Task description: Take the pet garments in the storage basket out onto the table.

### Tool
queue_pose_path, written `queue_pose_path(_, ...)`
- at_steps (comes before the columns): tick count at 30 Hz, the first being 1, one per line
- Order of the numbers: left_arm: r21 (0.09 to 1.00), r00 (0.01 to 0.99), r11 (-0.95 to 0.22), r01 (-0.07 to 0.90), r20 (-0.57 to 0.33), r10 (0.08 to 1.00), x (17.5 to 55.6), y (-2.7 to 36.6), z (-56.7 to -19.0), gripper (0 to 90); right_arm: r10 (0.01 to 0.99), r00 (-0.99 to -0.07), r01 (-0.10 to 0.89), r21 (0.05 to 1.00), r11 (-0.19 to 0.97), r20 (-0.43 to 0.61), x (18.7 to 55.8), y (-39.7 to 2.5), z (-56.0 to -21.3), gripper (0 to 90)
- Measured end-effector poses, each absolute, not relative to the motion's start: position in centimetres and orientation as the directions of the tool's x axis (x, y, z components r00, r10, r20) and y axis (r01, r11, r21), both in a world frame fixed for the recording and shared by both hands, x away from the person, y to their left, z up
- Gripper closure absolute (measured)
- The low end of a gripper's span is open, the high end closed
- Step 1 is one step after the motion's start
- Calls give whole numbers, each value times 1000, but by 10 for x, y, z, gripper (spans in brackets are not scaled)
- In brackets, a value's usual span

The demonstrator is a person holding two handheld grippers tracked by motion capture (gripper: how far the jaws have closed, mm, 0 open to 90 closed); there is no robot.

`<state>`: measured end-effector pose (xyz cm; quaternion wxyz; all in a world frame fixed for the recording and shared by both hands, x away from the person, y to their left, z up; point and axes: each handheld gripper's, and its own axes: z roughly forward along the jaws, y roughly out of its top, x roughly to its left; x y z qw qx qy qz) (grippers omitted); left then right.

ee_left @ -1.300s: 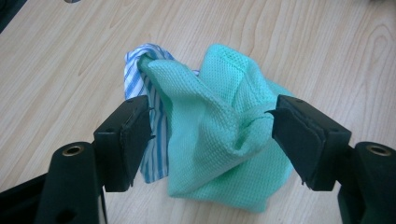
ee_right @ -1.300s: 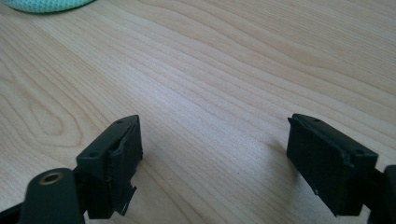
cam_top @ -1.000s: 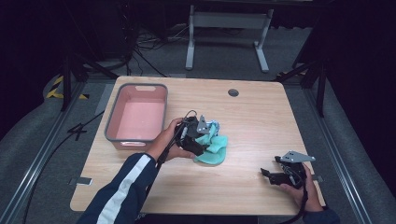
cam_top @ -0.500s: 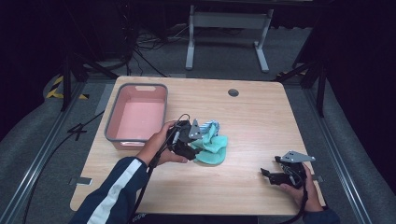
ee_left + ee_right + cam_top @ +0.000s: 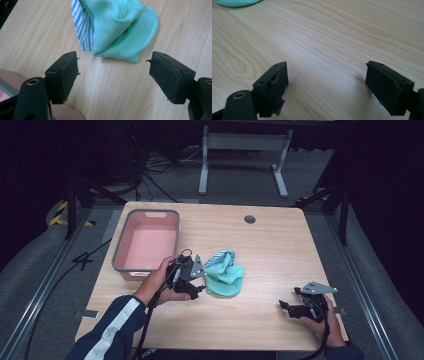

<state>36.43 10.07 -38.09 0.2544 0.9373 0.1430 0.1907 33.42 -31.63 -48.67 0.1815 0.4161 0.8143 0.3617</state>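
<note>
A crumpled mint-green cloth (image 5: 226,273) with a blue-striped part lies in the middle of the wooden table (image 5: 270,245). My left gripper (image 5: 196,285) stands open just left of it, apart from it. In the left gripper view the cloth (image 5: 117,27) lies a short way beyond the spread jaws of my left gripper (image 5: 113,72), nothing between them. My right gripper (image 5: 286,307) rests open near the table's front right, far from the cloth. In the right gripper view my right gripper (image 5: 327,80) holds nothing over bare wood, and an edge of the cloth (image 5: 237,2) shows at top left.
A pink bin (image 5: 120,257) with a grey rim stands empty at the table's left, close behind my left hand. A dark cable hole (image 5: 249,219) sits near the table's back edge. A metal stand (image 5: 240,142) and cables lie on the floor beyond.
My left gripper has drawn back left and toward the front, away from the cloth, which now lies free. The right gripper has stayed put.
</note>
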Motion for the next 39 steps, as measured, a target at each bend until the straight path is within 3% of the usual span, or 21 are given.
queue_pose_path(12,513,886,-843,161,301,353,340,132,-388,232,809,-588,546,740,392,5,334,-316,-487,187)
queue_pose_path(18,524,875,-829,195,288,388,333,154,-396,222,809,-588,546,740,393,4,334,-316,-487,188)
queue_pose_path(33,450,874,-863,231,294,387,317,194,-418,220,809,-588,547,740,392,6,334,-316,-487,187)
queue_pose_path(39,455,857,-846,279,280,433,316,213,-431,195,809,-588,546,740,392,5,334,-316,-487,188)
